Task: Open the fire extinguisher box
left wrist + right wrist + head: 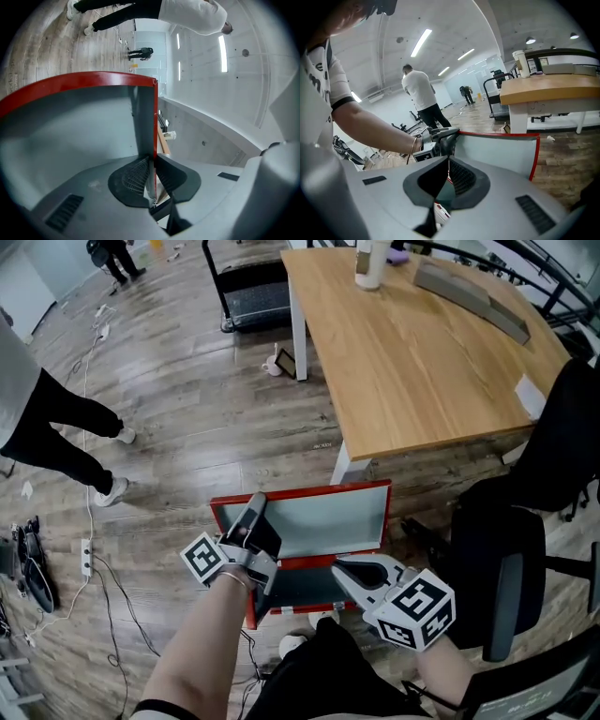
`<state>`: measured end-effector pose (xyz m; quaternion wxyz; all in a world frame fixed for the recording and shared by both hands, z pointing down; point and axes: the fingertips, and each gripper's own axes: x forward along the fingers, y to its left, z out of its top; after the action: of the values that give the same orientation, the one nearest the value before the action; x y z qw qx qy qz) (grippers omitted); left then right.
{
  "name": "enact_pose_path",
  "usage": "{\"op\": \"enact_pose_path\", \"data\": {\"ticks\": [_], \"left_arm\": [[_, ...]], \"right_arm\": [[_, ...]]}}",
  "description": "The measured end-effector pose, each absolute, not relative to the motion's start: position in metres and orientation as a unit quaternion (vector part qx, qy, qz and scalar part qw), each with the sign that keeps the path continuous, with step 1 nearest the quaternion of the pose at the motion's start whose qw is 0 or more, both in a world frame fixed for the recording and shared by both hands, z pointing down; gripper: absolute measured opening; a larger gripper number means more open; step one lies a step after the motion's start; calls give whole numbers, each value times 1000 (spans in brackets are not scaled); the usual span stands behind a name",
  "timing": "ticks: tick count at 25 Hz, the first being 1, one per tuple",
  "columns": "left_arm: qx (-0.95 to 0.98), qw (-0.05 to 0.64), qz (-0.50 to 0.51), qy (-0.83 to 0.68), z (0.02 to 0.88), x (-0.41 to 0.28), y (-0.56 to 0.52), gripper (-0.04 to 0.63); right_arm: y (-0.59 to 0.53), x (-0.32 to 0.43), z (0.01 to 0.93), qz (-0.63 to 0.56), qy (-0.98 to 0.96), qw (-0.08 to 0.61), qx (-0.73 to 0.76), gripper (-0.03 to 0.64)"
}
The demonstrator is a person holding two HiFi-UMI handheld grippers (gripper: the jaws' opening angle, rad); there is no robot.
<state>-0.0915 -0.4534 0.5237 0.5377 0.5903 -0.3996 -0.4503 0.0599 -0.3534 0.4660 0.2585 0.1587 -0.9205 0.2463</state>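
The box (305, 589) lay open on the floor (187, 418), directly in front of the person. Its lid (328, 521) stood raised along the far side. The left tongs (255, 507) were at the lid's left edge and clamped on it. In the left gripper view the red rim ran straight down between the two pads. The right tongs (345, 570) hung over the right part of the open box, near the lid's lower edge. Their jaws were together at the tips, with nothing between them. In the right gripper view the lid stood just beyond the right tongs, with the left tongs at its upper left corner.
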Motion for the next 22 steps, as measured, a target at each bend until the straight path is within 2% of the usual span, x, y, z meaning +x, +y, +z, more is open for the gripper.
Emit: {"op": "enact_pose_path", "data": {"ticks": [22], "left_arm": [[587, 567, -437, -378, 560, -99, -486, 38]], "right_arm": [[-382, 34, 500, 291, -903, 262, 176, 11]]}}
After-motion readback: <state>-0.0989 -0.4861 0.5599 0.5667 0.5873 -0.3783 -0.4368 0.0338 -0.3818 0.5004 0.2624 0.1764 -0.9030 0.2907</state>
